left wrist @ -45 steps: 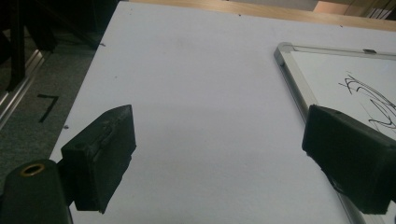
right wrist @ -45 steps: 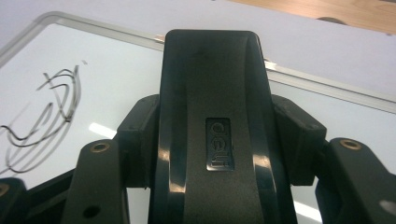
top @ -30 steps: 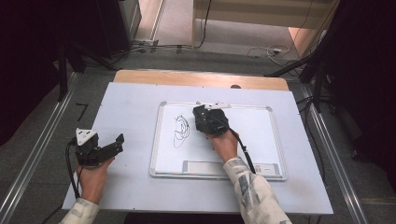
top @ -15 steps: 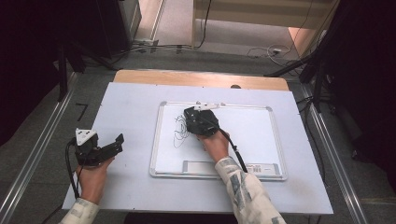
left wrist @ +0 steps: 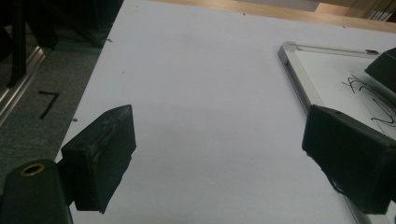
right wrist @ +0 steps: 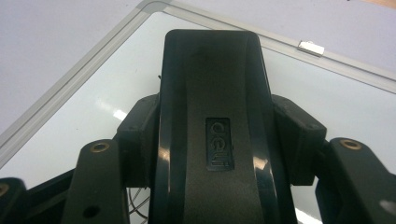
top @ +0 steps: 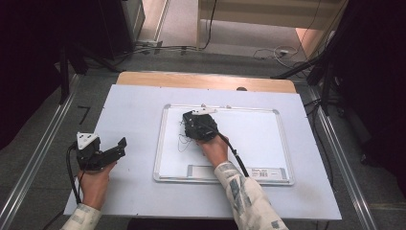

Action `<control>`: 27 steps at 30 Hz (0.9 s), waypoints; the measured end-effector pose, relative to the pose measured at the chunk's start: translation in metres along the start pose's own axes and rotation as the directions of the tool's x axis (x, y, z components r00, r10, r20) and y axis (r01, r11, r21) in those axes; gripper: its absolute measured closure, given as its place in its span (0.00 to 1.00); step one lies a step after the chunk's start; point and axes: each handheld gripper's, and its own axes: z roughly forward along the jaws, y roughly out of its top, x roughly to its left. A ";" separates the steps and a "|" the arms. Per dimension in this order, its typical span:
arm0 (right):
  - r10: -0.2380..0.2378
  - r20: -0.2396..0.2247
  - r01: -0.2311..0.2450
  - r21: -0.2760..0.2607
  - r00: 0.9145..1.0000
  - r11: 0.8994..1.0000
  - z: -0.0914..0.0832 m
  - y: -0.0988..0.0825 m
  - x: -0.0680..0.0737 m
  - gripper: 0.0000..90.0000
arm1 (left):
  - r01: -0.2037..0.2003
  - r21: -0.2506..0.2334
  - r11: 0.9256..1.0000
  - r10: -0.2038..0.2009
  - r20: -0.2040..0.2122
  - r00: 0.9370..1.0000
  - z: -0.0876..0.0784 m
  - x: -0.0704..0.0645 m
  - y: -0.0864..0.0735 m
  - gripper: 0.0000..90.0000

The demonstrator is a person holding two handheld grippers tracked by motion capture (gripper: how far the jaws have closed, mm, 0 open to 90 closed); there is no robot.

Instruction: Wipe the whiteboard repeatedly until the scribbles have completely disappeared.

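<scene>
A white whiteboard in a silver frame lies on the pale table. Thin black scribbles mark its left part, and they also show in the left gripper view. My right gripper sits over those scribbles, shut on a black board eraser whose flat side faces the board. Both pads press the eraser's sides. My left gripper rests on the table left of the board, open, with nothing between its jaws.
A wooden strip runs along the table's far edge. Metal rails flank the table on both sides, and cables lie on the floor beyond. A label strip sits at the board's near edge.
My right gripper has slid left across the board with the eraser, onto the scribbles, and fewer lines show now. The left gripper has stayed put.
</scene>
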 end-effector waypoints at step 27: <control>-0.059 0.022 0.059 0.017 0.998 0.998 0.008 -0.011 0.017 0.41 | -0.007 0.005 1.000 0.007 -0.002 1.000 0.001 -0.001 0.000 0.11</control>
